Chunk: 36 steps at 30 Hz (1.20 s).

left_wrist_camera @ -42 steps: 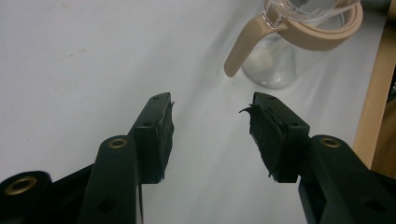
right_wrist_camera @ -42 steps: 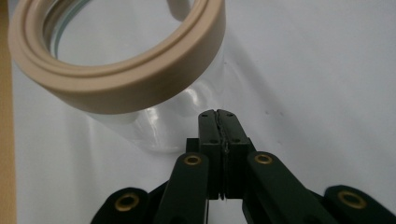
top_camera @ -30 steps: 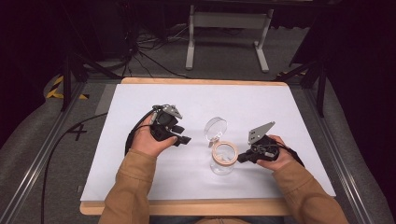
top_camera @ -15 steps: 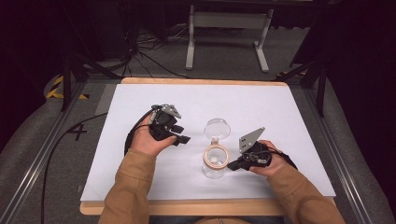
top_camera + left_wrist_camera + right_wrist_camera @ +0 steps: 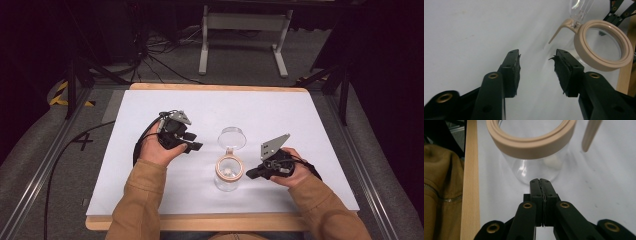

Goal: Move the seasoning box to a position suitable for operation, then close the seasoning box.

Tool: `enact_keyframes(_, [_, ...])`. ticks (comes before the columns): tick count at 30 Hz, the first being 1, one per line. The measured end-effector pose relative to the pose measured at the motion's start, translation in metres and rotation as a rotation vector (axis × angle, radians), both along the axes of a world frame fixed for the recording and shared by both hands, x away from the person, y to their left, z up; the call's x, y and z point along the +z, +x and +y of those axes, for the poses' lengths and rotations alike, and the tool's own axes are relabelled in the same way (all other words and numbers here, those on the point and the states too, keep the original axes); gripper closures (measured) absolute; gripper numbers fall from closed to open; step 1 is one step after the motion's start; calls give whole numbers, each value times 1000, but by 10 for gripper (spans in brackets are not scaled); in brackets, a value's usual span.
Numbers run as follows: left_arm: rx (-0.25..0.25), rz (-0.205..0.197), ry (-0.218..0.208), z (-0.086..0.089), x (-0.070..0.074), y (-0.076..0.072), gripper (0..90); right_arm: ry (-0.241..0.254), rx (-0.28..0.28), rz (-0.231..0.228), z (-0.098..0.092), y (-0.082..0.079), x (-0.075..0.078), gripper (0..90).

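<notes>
A clear glass jar [image 5: 229, 175] with a beige rim stands near the table's front middle, its hinged clear lid [image 5: 233, 137] flipped open behind it. A small white piece [image 5: 554, 161] lies inside the jar. My right gripper [image 5: 250, 173] sits just right of the jar, jaws pressed together with nothing between them, tips close to the glass [image 5: 534, 167]. My left gripper [image 5: 194, 145] hovers left of the jar, open and empty; in its own view the beige rim [image 5: 599, 65] and a beige clasp tab [image 5: 557, 32] lie ahead to the right.
The white table top [image 5: 150, 190] has a wooden front edge [image 5: 200, 222] close to the jar. A metal stand [image 5: 242, 35] and cables lie on the floor beyond the table. Tan sleeves [image 5: 137, 205] come in from the bottom.
The right gripper has swung in and down toward the jar, and the jar sits slightly nearer the front edge. The left gripper has stayed in place.
</notes>
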<state>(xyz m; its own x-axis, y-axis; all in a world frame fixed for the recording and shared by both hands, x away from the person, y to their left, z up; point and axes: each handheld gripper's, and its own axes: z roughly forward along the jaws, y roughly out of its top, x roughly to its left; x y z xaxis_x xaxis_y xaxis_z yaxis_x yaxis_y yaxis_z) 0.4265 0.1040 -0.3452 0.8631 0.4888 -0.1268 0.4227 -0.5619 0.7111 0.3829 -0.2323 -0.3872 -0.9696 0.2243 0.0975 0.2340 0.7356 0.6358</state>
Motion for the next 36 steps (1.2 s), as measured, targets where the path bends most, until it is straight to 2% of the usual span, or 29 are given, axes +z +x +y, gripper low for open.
enact_keyframes(2, [28, -22, -25, -1, 0, -1, 647, 24, -19, -4, -4, -1, 6, 900])
enact_keyframes(6, [95, -64, -54, -8, -5, 3, 785, 85, -53, -44, -6, -5, 22, 900])
enact_keyframes(9, [106, -81, -66, -14, -8, 5, 835, 121, -75, -68, -4, -9, 28, 900])
enact_keyframes(13, [128, -78, -131, -22, -12, 6, 892, 188, -99, -93, 2, -14, 33, 900])
enact_keyframes(14, [131, -83, -148, -23, -12, 6, 896, 201, -100, -100, 3, -14, 34, 900])
enact_keyframes(20, [114, -93, -176, -31, -13, 4, 898, 274, -143, -105, 7, -14, 34, 900])
enact_keyframes(21, [117, -109, -181, -33, -14, 3, 898, 285, -149, -106, 7, -14, 33, 900])
enact_keyframes(22, [117, -109, -181, -33, -14, 3, 899, 285, -149, -106, 7, -14, 33, 900])
enact_keyframes(24, [116, -137, -176, -35, -14, 2, 898, 294, -150, -113, 9, -14, 32, 900])
enact_keyframes(31, [86, -150, -195, -39, -13, -2, 898, 313, -152, -122, 13, -15, 32, 900])
enact_keyframes(36, [66, -167, -179, -41, -13, -3, 898, 344, -169, -132, 10, -14, 36, 900])
